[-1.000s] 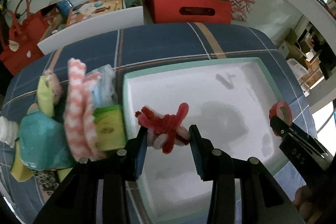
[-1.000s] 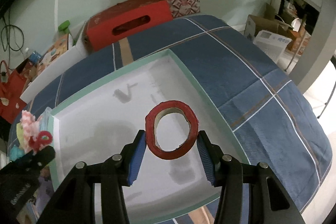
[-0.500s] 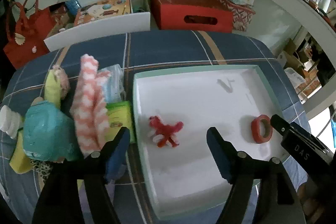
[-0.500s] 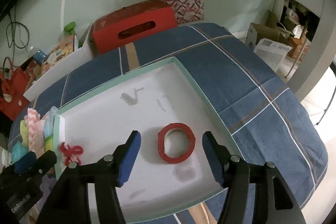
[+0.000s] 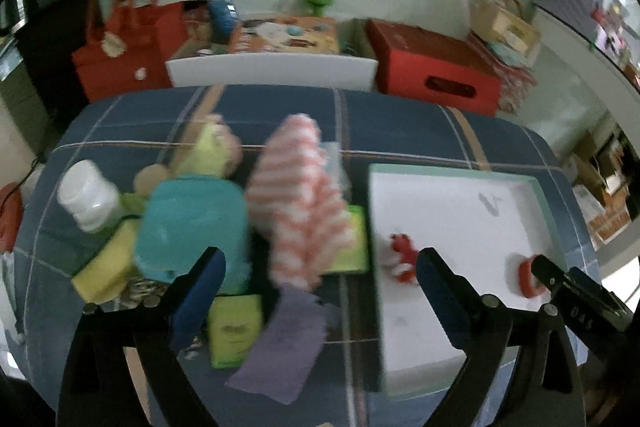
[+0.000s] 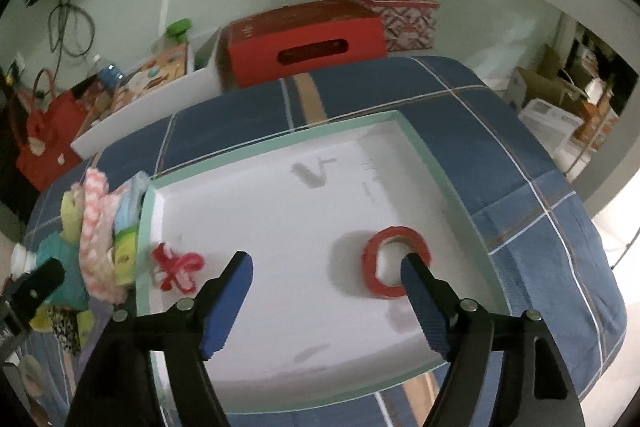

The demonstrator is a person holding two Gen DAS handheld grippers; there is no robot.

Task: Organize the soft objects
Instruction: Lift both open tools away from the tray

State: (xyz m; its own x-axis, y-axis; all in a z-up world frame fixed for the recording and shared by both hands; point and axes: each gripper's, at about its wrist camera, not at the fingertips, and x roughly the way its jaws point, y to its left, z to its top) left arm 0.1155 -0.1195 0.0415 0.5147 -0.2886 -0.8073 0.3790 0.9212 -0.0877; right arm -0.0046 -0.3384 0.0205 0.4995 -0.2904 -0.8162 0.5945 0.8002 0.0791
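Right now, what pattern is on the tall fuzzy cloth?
Pink-and-white stripes on the fuzzy cloth, clearest in the left wrist view.

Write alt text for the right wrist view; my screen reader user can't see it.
The open right gripper hovers over a white tray on a blue plaid cloth, with a red tape roll and a red-and-white pipe-cleaner twist lying inside. Soft toys are piled left of the tray.

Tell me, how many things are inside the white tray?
2. The red fuzzy twist lies by the white tray's left edge; the red tape roll lies near its right side.
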